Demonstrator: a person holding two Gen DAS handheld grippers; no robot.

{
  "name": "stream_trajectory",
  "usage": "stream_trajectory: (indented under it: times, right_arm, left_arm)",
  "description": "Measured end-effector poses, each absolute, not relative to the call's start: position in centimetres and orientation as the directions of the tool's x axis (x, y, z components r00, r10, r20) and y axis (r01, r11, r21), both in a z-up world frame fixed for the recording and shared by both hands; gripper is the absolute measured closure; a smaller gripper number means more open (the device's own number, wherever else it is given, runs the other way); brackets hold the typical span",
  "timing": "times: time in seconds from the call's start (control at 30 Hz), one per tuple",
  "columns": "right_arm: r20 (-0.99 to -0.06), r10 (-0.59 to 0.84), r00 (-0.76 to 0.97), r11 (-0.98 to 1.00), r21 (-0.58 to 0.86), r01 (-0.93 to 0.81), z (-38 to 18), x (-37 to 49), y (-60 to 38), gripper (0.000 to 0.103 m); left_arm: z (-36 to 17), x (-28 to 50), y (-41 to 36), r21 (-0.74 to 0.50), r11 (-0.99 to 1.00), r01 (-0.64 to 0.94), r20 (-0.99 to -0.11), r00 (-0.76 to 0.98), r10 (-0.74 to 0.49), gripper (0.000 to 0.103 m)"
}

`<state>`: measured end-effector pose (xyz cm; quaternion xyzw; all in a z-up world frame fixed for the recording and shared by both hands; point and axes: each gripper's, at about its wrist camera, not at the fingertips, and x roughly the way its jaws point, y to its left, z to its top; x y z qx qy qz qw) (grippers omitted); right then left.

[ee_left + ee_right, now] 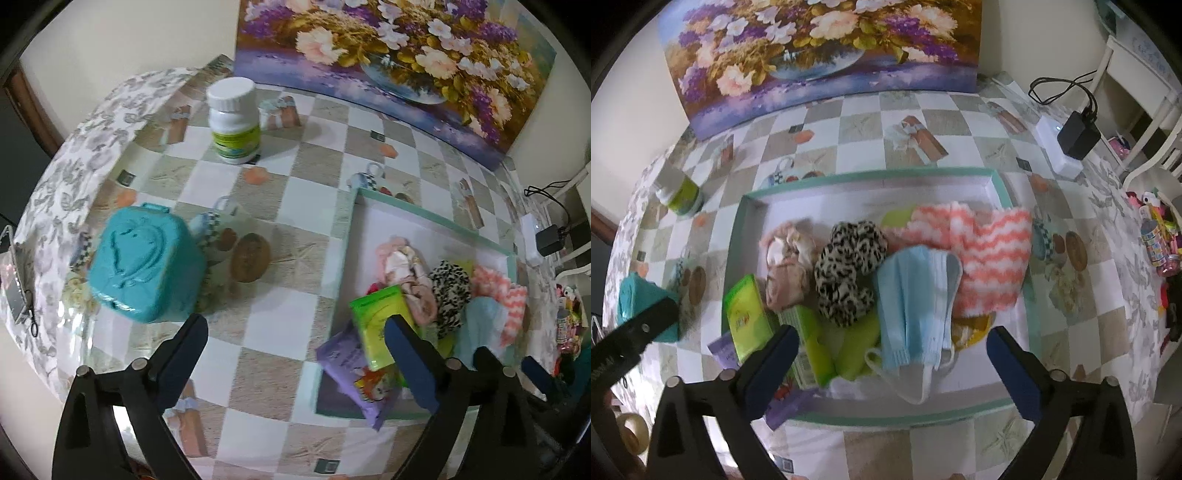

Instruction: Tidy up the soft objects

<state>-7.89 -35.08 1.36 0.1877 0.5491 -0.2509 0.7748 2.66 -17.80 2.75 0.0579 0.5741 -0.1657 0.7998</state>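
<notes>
Both sets of jaws stand wide with nothing between the pads: I see the left gripper [295, 354] low in its view, over checkered tablecloth [266, 325] and the tray's left rim, and the right gripper [892, 363] low in its view, above the tray's near half.

Writing first: I can read no brand anywhere. The green tissue pack [748, 314] carries red-orange lettering too blurred to make out, and the white bottle [233, 120], upper left of the left view, has a green label I cannot read.

Counts inside the teal-rimmed tray [871, 175], centre of the right view: 1 blue face mask [916, 291] with white ear loops, 1 leopard-print scrunchie [846, 273], 1 pink scrunchie [788, 262], 1 coral-and-white zigzag cloth [990, 254], 2 green packs and 1 purple pack [347, 373] hanging over the tray's lower left rim.

Outside it, 1 teal box [146, 264] sits at the left of the left view, 1 flower painting [388, 62] leans at the top, and 1 black adapter [1078, 134] is plugged in at upper right.
</notes>
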Motion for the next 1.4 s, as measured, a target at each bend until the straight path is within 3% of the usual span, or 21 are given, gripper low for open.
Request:
stream_trajectory:
  times: [0.07,0.6,1.4]
  right_arm:
    - [-0.942,-0.185,0.281,0.798,0.023,0.602,1.6,-8.3,-34.9,0.000]
    - [-0.932,-0.205,0.300,0.813,0.008,0.582,1.9,-10.4,-32.1,0.000]
    - [-0.932,-0.208,0.296,0.818,0.000,0.576,1.7,-11.9,-30.5,0.000]
  left_arm:
    - [2.8,2.3,-17.2,-0.072,0.940,0.332,-0.932,0.314,-0.182,0.002]
    - [2.5,0.7,-12.4,-0.045,0.958,0.283,-0.934,0.329,-0.140,0.001]
    - [2.3,-1.9,-12.0,0.064,0.939,0.337,-0.940,0.337,-0.057,0.001]
